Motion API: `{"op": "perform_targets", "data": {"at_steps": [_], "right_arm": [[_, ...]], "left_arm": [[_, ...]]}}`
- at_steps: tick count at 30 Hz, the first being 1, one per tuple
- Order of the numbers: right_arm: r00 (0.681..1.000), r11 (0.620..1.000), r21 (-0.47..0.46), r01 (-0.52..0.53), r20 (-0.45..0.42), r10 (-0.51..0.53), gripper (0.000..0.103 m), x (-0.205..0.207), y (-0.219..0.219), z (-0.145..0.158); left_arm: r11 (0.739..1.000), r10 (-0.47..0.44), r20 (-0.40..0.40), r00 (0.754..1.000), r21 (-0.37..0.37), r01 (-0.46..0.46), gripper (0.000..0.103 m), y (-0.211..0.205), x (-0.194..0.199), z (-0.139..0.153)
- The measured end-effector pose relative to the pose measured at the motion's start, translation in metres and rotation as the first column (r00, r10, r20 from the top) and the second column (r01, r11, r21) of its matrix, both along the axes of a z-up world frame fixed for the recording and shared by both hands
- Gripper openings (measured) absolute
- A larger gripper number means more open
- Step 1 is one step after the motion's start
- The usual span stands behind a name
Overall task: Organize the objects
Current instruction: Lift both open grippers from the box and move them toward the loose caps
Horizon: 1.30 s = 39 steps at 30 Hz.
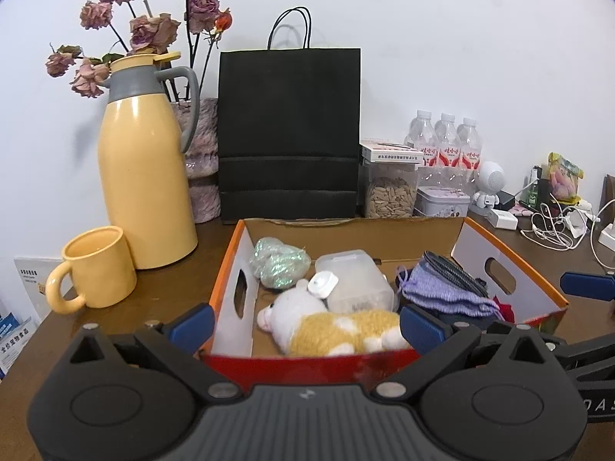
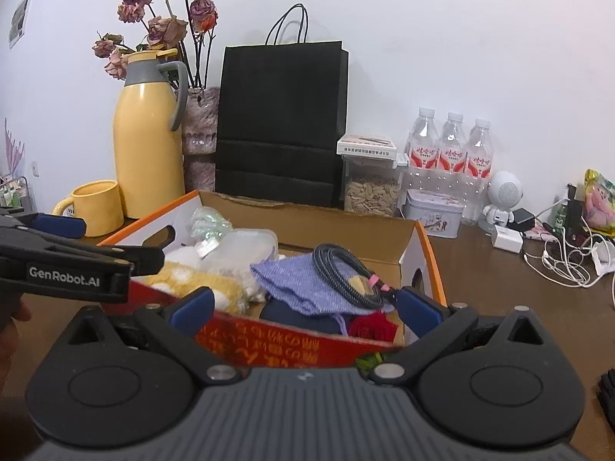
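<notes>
Cardboard box holds a fuzzy plush toy (knitted purple cloth beside); left claw and right claw gape empty.

1. Cardboard box – open, orange rim, red front.
2. Plush toy – lying at front.
3. Plastic container behind it.
4. Purple cloth – black cable on top.
5. Red rose, front right corner.

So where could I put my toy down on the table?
Bare brown table lies right of the cardboard box, before the tangled white cables. The box is stuffed, and the back row, yellow thermos through water bottles, is crowded.
</notes>
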State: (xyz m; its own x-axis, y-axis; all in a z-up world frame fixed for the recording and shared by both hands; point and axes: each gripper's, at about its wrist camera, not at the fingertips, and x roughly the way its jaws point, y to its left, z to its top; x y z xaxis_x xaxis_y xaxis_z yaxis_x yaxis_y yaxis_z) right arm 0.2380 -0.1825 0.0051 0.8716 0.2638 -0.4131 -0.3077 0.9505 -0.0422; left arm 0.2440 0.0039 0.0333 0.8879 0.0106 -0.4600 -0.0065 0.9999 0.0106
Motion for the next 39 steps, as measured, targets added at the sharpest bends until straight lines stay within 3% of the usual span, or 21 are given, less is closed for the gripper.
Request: {"op": "perform_targets", "data": {"at_steps": [25, 33, 39], "right_arm": [[0.986, 0.994, -0.105, -0.001, -0.168, -0.017, 0.103, -0.04, -0.008, -0.047], [0.98, 0.993, -0.114, 0.001, -0.198, -0.024, 0.103, -0.033, -0.008, -0.051], [0.975, 0.992, -0.123, 0.018, -0.218, -0.044, 0.103, -0.019, -0.008, -0.055]], "left_arm": [[0.999, 0.029, -0.141, 0.99, 0.045, -0.023, 0.103, 0.033, -0.057, -0.034], [0.998, 0.049, -0.162, 0.986, 0.04, -0.043, 0.103, 0.04, -0.043, -0.034], [0.998, 0.059, -0.229, 0.972, 0.02, -0.056, 0.103, 0.04, -0.016, -0.042]]}}
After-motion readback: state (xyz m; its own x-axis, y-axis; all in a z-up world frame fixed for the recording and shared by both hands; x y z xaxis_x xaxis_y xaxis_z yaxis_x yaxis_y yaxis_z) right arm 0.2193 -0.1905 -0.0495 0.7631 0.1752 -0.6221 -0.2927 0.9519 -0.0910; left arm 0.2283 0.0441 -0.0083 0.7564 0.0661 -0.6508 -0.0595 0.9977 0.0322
